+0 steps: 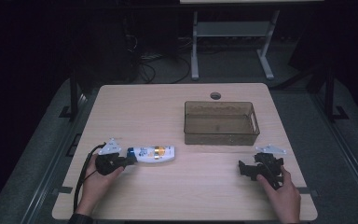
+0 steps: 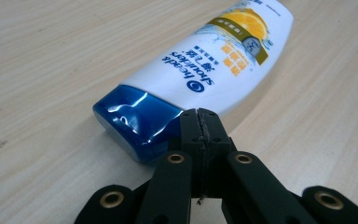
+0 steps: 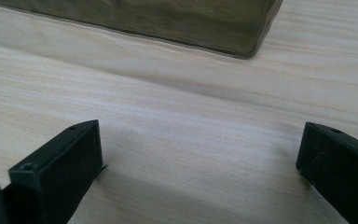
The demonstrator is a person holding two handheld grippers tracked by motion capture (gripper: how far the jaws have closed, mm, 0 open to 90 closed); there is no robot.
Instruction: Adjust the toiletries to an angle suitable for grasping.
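The bottle (image 1: 154, 153) is lying flat near the table's (image 1: 168, 196) left edge, nowhere near the bin (image 1: 221, 122) yet. Your left gripper (image 1: 131, 160) is clenched with nothing in it, tips right at the blue cap (image 2: 137, 119), maybe nudging it. Right gripper (image 1: 242, 169) sits released by the right edge. So basically 0 steps done so far.

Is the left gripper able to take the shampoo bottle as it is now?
Probably not yet. The left gripper sits right at the blue cap end of the shampoo bottle, nothing between, but its fingers are pressed together, so they must open first.
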